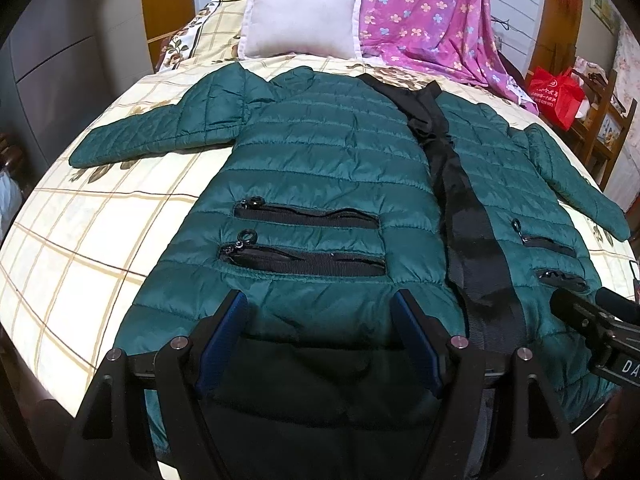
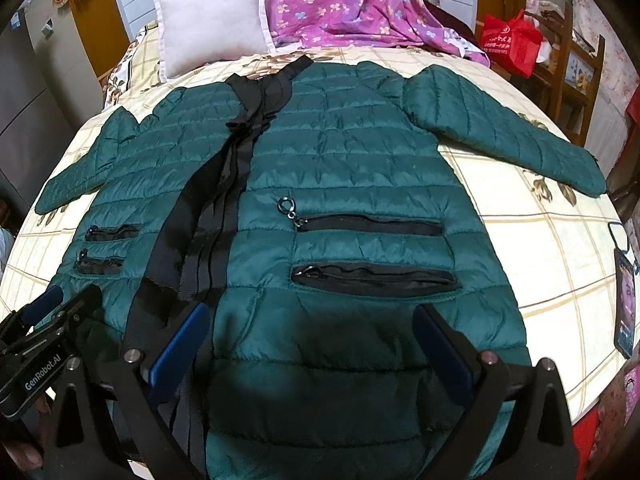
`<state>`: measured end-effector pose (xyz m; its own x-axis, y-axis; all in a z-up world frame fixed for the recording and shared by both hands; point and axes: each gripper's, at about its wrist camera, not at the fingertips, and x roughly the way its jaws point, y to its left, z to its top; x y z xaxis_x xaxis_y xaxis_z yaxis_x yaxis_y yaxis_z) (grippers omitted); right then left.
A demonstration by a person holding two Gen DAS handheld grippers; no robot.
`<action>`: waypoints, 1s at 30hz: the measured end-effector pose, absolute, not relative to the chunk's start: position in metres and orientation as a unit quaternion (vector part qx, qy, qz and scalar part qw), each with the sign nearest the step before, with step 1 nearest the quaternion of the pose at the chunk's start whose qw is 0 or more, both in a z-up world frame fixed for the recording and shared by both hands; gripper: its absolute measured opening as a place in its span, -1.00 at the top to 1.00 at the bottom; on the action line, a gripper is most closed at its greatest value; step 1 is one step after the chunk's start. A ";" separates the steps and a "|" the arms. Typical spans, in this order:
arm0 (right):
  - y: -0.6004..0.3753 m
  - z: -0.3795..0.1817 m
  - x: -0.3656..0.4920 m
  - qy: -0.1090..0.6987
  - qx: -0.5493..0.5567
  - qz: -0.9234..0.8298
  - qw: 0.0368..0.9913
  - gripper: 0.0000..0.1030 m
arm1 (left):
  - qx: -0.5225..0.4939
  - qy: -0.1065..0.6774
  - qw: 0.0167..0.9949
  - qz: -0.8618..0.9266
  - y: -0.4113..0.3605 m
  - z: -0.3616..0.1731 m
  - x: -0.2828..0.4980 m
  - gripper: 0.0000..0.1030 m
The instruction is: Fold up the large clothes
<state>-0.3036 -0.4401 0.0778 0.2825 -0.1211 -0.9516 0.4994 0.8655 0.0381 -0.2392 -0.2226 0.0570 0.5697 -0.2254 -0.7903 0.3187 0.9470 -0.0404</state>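
Observation:
A dark green quilted jacket point(image 1: 320, 160) lies flat and face up on the bed, sleeves spread out, with a black zipper band point(image 1: 464, 216) down its middle and black zip pockets on both halves. It also fills the right wrist view point(image 2: 340, 168). My left gripper point(image 1: 320, 312) is open, its blue-padded fingers over the hem of the jacket's left half. My right gripper point(image 2: 312, 320) is open over the hem of the right half. Each gripper shows at the edge of the other's view: the right one point(image 1: 592, 312) and the left one point(image 2: 60, 304).
The bed has a cream checked sheet point(image 1: 80, 232). A white pillow point(image 1: 300, 12) and a pink flowered blanket point(image 1: 432, 16) lie at the head. A red bag point(image 1: 556, 96) sits on wooden furniture at the right. A phone point(image 2: 624, 300) lies on the bed's right edge.

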 end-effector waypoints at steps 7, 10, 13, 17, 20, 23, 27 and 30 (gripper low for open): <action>-0.440 0.078 -0.293 0.563 0.164 -0.195 0.786 -0.99 | 0.051 0.434 0.887 -0.152 -0.223 0.060 -0.230 0.13; -0.440 0.079 -0.289 0.562 0.163 -0.195 0.787 -0.99 | 0.056 0.429 0.889 -0.151 -0.224 0.064 -0.228 0.13; -0.441 0.079 -0.284 0.561 0.160 -0.196 0.788 -0.99 | 0.056 0.427 0.890 -0.149 -0.224 0.066 -0.224 0.13; -0.442 0.077 -0.278 0.563 0.159 -0.194 0.787 -0.99 | 0.055 0.427 0.891 -0.145 -0.224 0.067 -0.219 0.13; -0.443 0.074 -0.272 0.566 0.153 -0.193 0.787 -0.99 | 0.056 0.427 0.891 -0.144 -0.225 0.067 -0.215 0.13; -0.446 0.073 -0.265 0.565 0.151 -0.193 0.788 -0.99 | 0.056 0.422 0.894 -0.137 -0.223 0.071 -0.208 0.13; -0.450 0.074 -0.254 0.560 0.147 -0.194 0.792 -0.99 | 0.056 0.420 0.896 -0.134 -0.225 0.075 -0.199 0.13; -0.452 0.075 -0.245 0.559 0.143 -0.193 0.794 -0.99 | 0.056 0.417 0.897 -0.132 -0.227 0.078 -0.193 0.13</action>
<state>-0.2450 -0.4515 0.0750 0.3001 -0.1472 -0.9425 0.4660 0.8847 0.0102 -0.1934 -0.2270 0.0778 0.6165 -0.1906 -0.7640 0.2841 0.9588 -0.0100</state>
